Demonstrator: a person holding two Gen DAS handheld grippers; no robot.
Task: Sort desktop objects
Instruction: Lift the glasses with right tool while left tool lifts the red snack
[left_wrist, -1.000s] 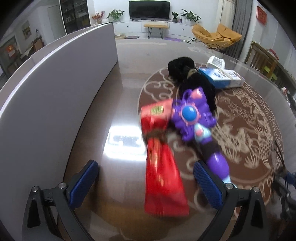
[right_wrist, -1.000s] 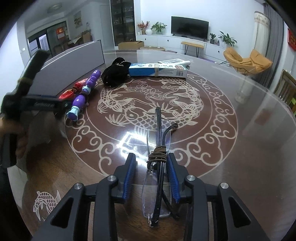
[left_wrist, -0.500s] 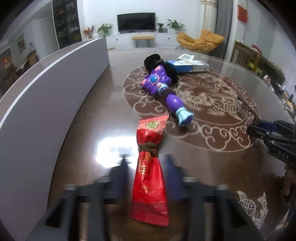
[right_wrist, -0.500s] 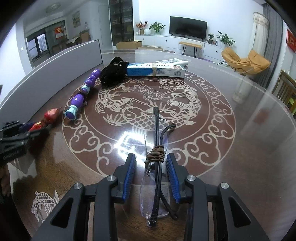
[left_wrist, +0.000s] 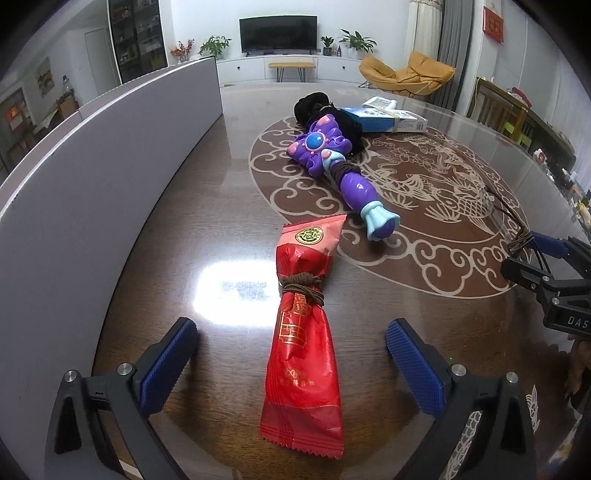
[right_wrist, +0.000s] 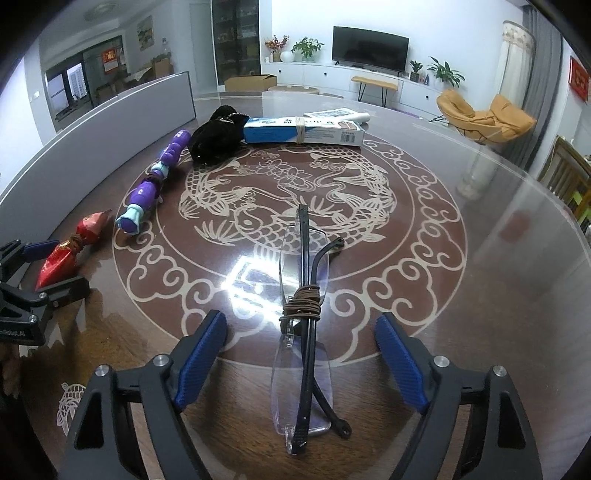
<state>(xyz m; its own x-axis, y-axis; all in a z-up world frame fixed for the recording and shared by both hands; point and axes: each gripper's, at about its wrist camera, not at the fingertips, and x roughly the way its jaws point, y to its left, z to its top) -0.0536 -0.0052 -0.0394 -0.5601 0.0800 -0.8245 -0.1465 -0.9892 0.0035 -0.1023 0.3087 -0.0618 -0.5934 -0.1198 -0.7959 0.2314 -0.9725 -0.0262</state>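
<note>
- The left gripper is wide open and holds nothing. Its two blue pads sit far apart, one on each side of the red snack bag.
- The red snack bag lies flat on the brown table. A brown string is tied round its middle.
- The bag's long way points straight ahead, the same way the fingers point. So the pads face its two long sides. Closing them would pinch it across its thin part, I think.
- The pads do not touch the bag. There is bare table between each pad and the bag.
- The right gripper is wide open too and holds nothing. The glasses lie folded on the table between its pads, with a brown string round them.
- The glasses also point straight ahead, away from the fingers. The pads are apart from them on both sides.
- Each gripper is right over its own thing. The left one is nearer the bag, and the right one is nearer the glasses.
- The purple toy wand lies just past the far end of the bag. Its pale blue end is near the bag, but I cannot tell if they touch.
- Farther back is a black fuzzy thing, and a blue and white box is beside it.
- A long grey wall stands along the left side of the table.
- My guess: neither thing is lifted yet, so the sorting is not done.
</note>
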